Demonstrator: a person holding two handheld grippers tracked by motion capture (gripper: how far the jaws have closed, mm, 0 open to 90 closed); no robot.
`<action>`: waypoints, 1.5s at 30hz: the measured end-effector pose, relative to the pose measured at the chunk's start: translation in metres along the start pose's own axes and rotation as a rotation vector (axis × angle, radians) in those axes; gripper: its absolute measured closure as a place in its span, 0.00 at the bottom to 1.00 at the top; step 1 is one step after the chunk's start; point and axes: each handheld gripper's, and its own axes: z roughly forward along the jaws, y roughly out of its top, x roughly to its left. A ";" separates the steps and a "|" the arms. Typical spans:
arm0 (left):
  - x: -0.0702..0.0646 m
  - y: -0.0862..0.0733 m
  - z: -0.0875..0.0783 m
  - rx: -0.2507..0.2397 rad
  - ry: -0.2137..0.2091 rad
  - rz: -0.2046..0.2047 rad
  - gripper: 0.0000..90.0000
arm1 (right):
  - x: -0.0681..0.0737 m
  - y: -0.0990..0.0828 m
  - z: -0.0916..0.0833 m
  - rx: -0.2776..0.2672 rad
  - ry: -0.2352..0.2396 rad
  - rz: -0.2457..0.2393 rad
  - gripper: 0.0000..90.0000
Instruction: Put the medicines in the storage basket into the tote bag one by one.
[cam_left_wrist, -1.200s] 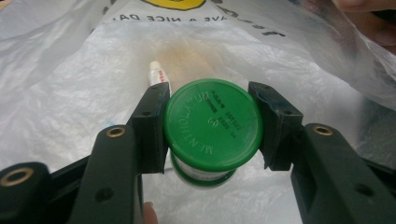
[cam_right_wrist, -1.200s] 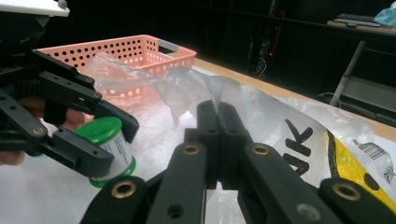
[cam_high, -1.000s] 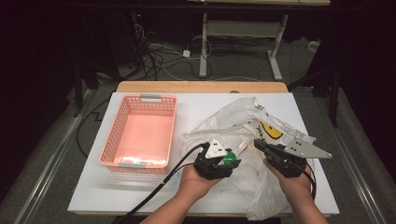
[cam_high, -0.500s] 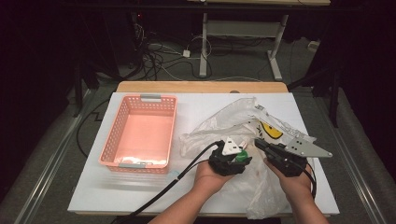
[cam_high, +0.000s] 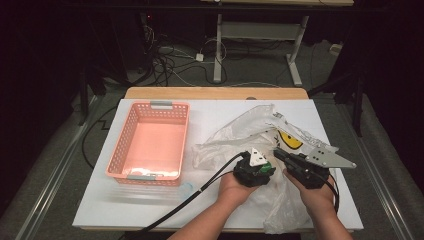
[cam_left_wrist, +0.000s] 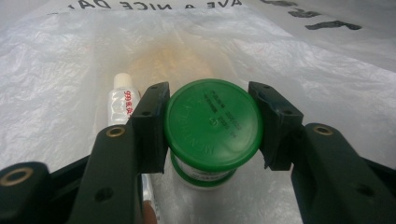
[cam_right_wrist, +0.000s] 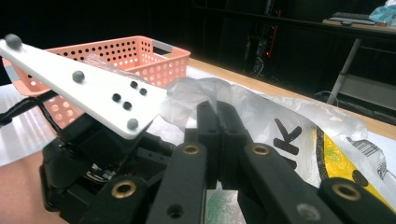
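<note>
Between the left gripper's (cam_left_wrist: 212, 123) jaws a green-lidded jar (cam_left_wrist: 212, 125) is sitting — both pads are pinching its lid; the right gripper (cam_right_wrist: 218, 135), jaws pressed together, is nipping the plastic bag (cam_high: 235, 137).

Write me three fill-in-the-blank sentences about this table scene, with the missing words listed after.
1. The left gripper clamps a round jar by its ____ plastic lid.
2. The right gripper pinches the thin white plastic ____.
3. The perforated plastic basket is ____ in colour.

Missing words: green; bag; pink
</note>
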 end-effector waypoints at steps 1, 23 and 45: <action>0.000 0.000 0.001 -0.007 -0.004 -0.003 0.55 | 0.000 0.000 0.000 0.000 0.000 0.001 1.00; -0.002 -0.012 -0.027 0.036 -0.098 -0.023 0.25 | 0.001 -0.002 0.000 0.012 -0.002 0.003 1.00; -0.002 -0.038 -0.095 0.010 -0.142 -0.039 0.00 | 0.001 -0.004 -0.002 0.022 -0.008 0.004 1.00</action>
